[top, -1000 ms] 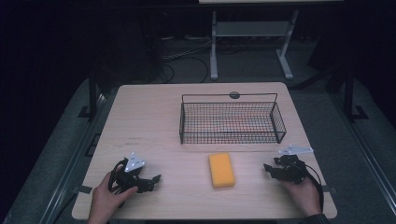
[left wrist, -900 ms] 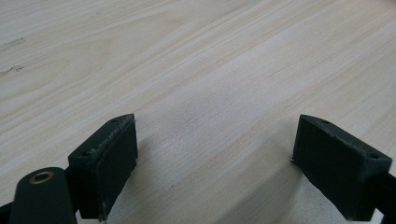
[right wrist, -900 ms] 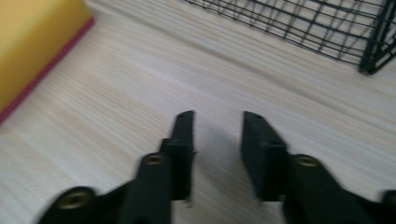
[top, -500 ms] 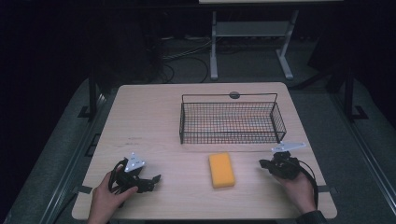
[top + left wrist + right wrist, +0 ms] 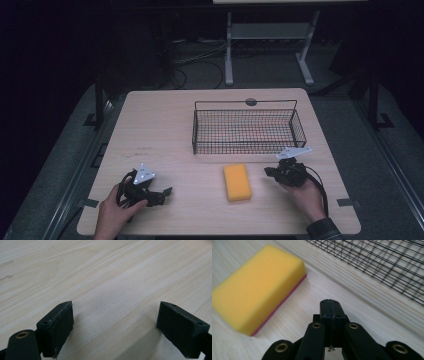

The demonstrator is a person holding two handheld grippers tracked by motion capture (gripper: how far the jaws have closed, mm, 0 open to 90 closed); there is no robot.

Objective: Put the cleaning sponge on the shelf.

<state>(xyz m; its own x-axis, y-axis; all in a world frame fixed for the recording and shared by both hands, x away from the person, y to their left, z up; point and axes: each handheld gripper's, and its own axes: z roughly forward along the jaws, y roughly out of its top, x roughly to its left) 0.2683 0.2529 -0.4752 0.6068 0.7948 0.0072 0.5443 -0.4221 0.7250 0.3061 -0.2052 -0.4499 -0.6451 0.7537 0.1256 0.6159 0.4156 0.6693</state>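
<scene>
Sponge (image 5: 257,287) lies just before the basket (image 5: 248,129); right gripper (image 5: 331,308), jaws together, could shove it aside unless opened.

The sponge (image 5: 257,287) runs blurred past the picture's left edge.

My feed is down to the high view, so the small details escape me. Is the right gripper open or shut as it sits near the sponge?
Observer: Shut. In the right gripper view, the right gripper has its jaws pressed together, holding nothing.
Operator: Is the sponge plain yellow all over?
Observer: No. The sponge has a thin red layer along its underside.
Operator: And the left gripper?
Observer: Open. The left gripper has its jaws wide apart over bare table.
Operator: Anything in the basket?
Observer: The basket looks empty in the high view, with bare wire mesh in the right gripper view.
</scene>
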